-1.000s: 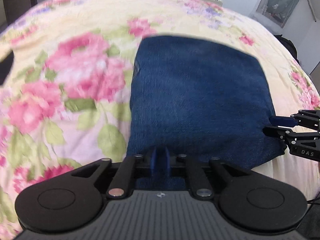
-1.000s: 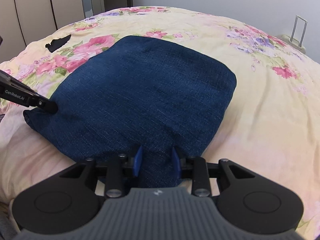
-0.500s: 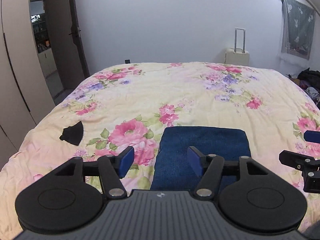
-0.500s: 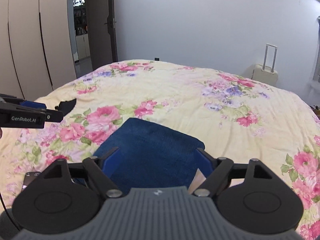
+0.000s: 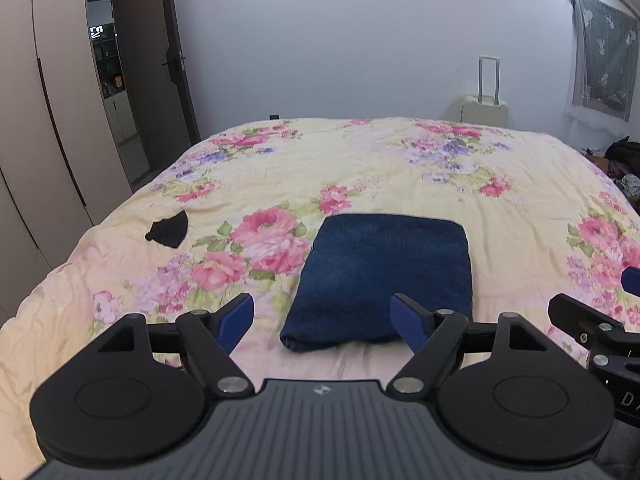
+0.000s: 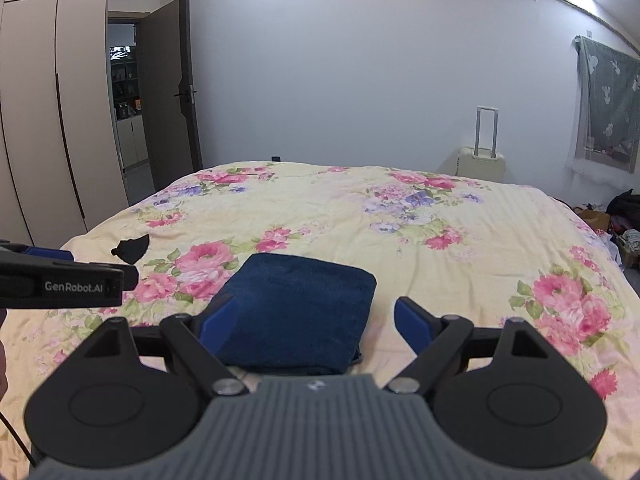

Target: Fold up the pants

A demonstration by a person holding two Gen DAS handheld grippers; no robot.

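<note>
The dark blue pants (image 5: 384, 280) lie folded into a neat rectangle near the front edge of the floral bedspread (image 5: 400, 160). My left gripper (image 5: 322, 308) hovers above and in front of them, its jaws opening wide with nothing between the blue pads. In the right wrist view the folded pants (image 6: 296, 304) lie below and ahead of my right gripper (image 6: 314, 312), which is open and empty. Each gripper shows at the edge of the other's view: the right gripper (image 5: 592, 296) at the right, the left gripper (image 6: 100, 266) at the left.
A small black cloth (image 5: 168, 232) lies on the bed's left side. A cream suitcase (image 5: 485, 108) stands against the far wall. Wardrobe doors (image 5: 48, 140) and an open doorway are at the left. Bags and clutter (image 5: 624, 168) sit on the floor at the right.
Both grippers let go of the pants' near edge, opened wide, and rose and pulled back. The view tilted up from the fabric to the whole bed and room.
</note>
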